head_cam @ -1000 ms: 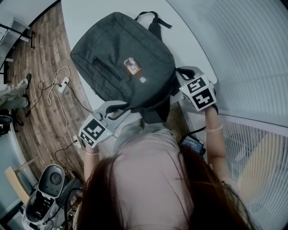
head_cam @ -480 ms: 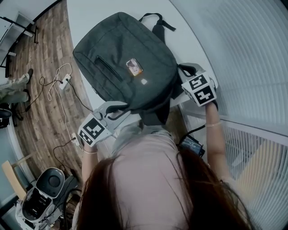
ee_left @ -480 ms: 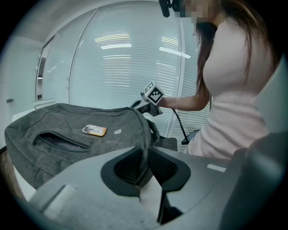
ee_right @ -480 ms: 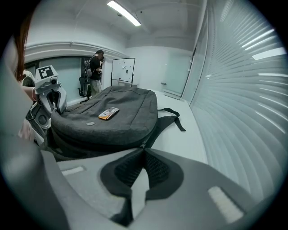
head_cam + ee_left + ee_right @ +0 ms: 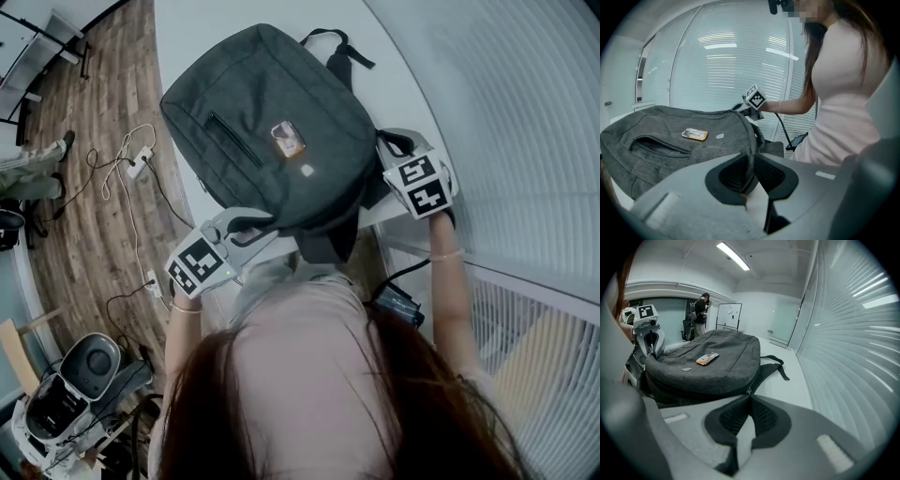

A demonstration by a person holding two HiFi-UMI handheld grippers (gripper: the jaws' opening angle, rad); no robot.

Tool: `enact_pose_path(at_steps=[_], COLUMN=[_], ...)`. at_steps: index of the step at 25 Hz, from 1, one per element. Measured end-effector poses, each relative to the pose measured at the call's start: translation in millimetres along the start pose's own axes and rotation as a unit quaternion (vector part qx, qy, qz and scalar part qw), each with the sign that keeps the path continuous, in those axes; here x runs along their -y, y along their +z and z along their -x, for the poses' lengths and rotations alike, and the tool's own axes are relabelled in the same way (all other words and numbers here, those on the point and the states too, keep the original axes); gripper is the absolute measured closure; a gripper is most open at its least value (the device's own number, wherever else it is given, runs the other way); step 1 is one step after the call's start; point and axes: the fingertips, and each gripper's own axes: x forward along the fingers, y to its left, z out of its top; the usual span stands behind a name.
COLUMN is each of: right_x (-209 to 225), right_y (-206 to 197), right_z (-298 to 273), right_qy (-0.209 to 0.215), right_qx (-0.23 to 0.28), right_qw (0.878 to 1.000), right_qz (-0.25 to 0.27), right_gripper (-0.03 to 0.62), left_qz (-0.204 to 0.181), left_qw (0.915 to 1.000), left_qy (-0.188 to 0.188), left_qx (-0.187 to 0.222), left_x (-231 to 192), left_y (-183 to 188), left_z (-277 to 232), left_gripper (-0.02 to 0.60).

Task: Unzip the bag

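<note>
The bag (image 5: 272,112), a dark grey backpack, lies flat on the white tabletop (image 5: 192,33) at the person's 12 o'clock. Its front pocket (image 5: 230,141) faces up, a small orange label (image 5: 288,139) sits near its middle, and a strap (image 5: 339,45) trails off at its 1 o'clock. At the bag's 4 o'clock edge the right gripper (image 5: 749,398) has its fingers pressed together on the zip pull (image 5: 747,391) (a small metal tab at the side seam). At the bag's 7 o'clock corner the left gripper (image 5: 750,172) has its fingers clamped narrowly on a fold of the bag's fabric. Farther out at 9 o'clock, cables (image 5: 131,187) lie on the wooden floor (image 5: 75,234), and slatted blinds (image 5: 525,112) run along at 3 o'clock.
</note>
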Motion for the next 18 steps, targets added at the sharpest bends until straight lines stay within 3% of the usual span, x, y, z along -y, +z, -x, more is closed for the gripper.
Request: enact_pose_path(at_steps=[4,18], right_x=[15,27], right_y=[-23,-19], right_z=[-3,-16], right_qy=[0.005,0.043], right_qx=[0.009,0.019], right_qw=[1.000,0.995], right_qz=[0.011,0.090], right_gripper=[0.585,0.585], left_qz=[0.001,0.012], left_qw=[1.0000,0.9991], left_qy=[-0.005,-0.038], left_qx=[-0.009,-0.013], left_x=[10,20], left_y=[-2,-2], left_z=[-29,-43], left_gripper=[0.515,0.518])
